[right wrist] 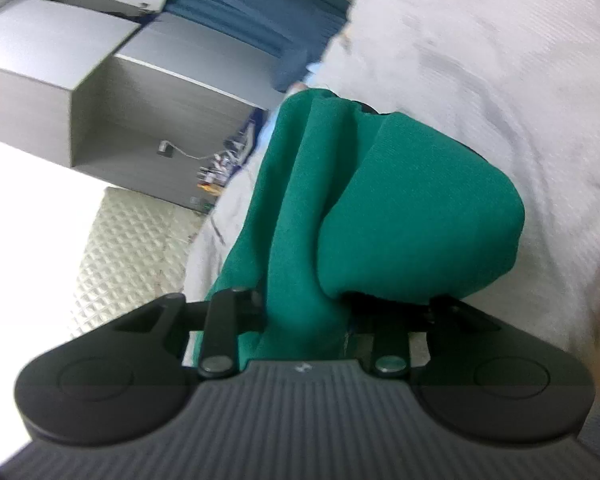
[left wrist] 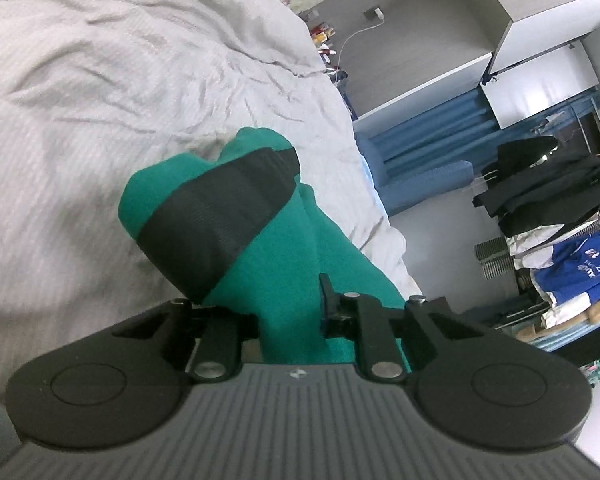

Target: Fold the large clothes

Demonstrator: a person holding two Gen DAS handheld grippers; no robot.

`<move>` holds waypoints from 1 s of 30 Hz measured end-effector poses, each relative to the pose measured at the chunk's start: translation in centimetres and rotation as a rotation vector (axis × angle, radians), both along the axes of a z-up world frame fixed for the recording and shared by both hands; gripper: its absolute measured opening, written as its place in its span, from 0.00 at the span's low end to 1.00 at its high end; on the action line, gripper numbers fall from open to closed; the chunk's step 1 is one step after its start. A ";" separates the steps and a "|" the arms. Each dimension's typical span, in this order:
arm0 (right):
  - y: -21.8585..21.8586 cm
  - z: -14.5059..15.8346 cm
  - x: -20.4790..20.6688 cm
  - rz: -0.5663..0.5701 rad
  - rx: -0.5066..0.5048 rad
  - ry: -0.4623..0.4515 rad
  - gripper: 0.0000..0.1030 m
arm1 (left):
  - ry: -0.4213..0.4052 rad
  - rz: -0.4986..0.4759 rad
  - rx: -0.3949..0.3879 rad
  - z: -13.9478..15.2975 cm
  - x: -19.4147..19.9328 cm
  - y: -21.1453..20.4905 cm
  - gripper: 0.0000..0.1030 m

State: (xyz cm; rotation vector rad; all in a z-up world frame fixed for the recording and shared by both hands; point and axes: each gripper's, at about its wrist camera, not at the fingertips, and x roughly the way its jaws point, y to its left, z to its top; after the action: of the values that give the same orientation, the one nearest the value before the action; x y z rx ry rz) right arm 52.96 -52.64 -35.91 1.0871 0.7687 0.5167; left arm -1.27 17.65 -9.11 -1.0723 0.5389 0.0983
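A green garment [left wrist: 288,264] is bunched between my left gripper's [left wrist: 276,184] fingers and hangs over the grey-white bed sheet [left wrist: 100,80]. The left finger [left wrist: 220,216] lies across the cloth; the other finger is hidden under it. In the right wrist view the same green garment [right wrist: 380,208] drapes over my right gripper [right wrist: 340,152], covering both fingers. Both grippers are shut on the garment and hold it lifted above the bed.
The rumpled bed sheet [right wrist: 500,80] fills the area under the garment. A grey wardrobe [left wrist: 420,40] and blue curtain [left wrist: 432,140] stand past the bed's edge. A rack with dark and blue clothes [left wrist: 548,208] stands at the right.
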 end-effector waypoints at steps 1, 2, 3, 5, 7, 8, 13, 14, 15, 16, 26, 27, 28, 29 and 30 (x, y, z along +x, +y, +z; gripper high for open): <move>-0.2 -0.1 0.0 0.002 0.003 0.020 0.39 | 0.003 -0.001 -0.008 0.0 -0.2 -0.1 0.22; -0.3 -0.3 0.1 0.005 0.010 0.035 0.42 | 0.001 -0.002 -0.013 0.0 -0.3 -0.1 0.24; -0.5 -0.5 0.1 0.008 0.022 0.042 0.43 | -0.005 -0.005 -0.015 0.1 -0.3 -0.1 0.26; -0.6 -0.6 0.1 0.017 0.039 0.035 0.56 | -0.024 -0.012 -0.030 0.1 -0.3 0.0 0.34; -0.8 -0.3 0.0 0.021 0.061 0.011 0.67 | -0.053 -0.021 -0.044 0.3 -0.3 0.1 0.39; -0.8 -0.2 0.0 0.022 0.072 0.002 0.70 | -0.067 -0.027 -0.042 0.5 -0.2 0.0 0.43; -0.9 0.5 0.9 0.024 0.127 -0.021 0.71 | -0.097 -0.030 -0.053 1.3 0.7 -0.1 0.49; -0.9 0.7 1.1 0.024 0.130 -0.030 0.71 | -0.104 -0.030 -0.059 1.4 0.9 0.1 0.49; -0.9 1.0 1.3 0.026 0.131 -0.039 0.71 | -0.111 -0.031 -0.062 1.6 1.2 0.2 0.49; -0.9 1.4 1.7 0.028 0.132 -0.049 0.71 | -0.118 -0.030 -0.064 1.8 1.5 0.3 0.49; 1.1 4.2 7.2 0.032 0.079 -0.100 0.71 | -0.167 -0.043 -0.010 4.2 6.4 0.3 0.50; 1.4 4.4 7.8 0.032 0.070 -0.106 0.71 | -0.166 -0.047 0.028 4.6 7.3 0.2 0.50; 1.6 4.6 8.4 0.035 0.056 -0.114 0.71 | -0.162 -0.050 0.064 4.9 8.0 0.0 0.50; 1.8 4.7 8.9 0.037 0.045 -0.119 0.71 | -0.159 -0.054 0.089 5.1 8.8 -0.1 0.50; 2.0 4.8 9.5 0.039 0.037 -0.122 0.71 | -0.160 -0.058 0.101 5.3 9.7 -0.2 0.50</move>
State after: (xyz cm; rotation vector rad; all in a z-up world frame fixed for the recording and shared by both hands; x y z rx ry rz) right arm 62.49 -50.60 -31.12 1.0659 0.6765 0.6266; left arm 8.39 17.48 -3.82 -0.9565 0.4161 -0.0112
